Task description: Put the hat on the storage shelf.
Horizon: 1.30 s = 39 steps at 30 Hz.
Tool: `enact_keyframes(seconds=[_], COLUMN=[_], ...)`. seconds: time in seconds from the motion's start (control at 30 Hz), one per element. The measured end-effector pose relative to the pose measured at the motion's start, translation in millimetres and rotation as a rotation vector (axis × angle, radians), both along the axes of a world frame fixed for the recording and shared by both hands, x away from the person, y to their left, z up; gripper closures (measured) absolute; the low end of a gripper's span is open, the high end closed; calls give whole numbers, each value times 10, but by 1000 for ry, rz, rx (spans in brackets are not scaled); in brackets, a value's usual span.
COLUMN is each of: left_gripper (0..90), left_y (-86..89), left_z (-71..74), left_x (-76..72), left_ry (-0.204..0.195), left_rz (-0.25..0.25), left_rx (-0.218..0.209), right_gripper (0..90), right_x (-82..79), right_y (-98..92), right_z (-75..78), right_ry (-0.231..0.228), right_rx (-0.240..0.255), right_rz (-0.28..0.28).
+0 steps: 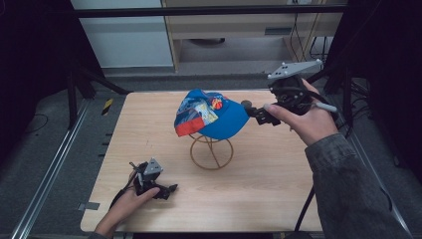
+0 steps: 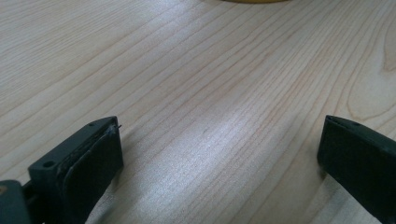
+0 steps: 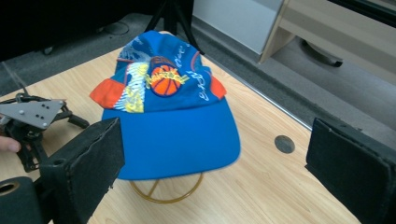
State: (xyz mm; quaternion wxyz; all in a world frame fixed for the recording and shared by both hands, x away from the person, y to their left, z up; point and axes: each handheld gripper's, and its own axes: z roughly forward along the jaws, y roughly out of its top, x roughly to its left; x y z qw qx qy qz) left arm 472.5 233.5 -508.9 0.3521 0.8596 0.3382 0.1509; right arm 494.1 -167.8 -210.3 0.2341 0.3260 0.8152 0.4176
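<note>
The blue cap sits on a wire stand. The right gripper is just beside its brim, jaws spread wide. The left gripper rests on the desk, jaws spread too.

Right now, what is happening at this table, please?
A person works with two hand-held grippers at a wooden table. A blue cap with a basketball patch sits on a gold wire stand. The right gripper is raised at the cap's brim, jaws open and apart from it, so nothing is grasped. The left gripper lies low at the near left part of the table, open over bare wood.
</note>
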Motion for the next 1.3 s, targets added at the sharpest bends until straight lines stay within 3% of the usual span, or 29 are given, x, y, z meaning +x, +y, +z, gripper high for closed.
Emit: enact_keyframes(seconds=[0.4,0.67,0.8,1.3], left_gripper=[0,0,0,0], left_y=[-4,-4,-4,10], left_z=[-1,-3,-3,0], left_x=[-6,-5,-5,5], left_ry=[2,-1,-2,1], left_rz=[4,2,3,-17], left_rx=[-4,-5,-5,2], right_gripper=[47,73,85,102], right_x=[-152,-157,-167,17], right_y=[-299,-502,-606,-871], right_z=[-187,-360,-461,-1081], right_ry=[-6,-6,-37,76], right_rx=[40,44,68,100], right_rz=[-14,-65,-95,-198])
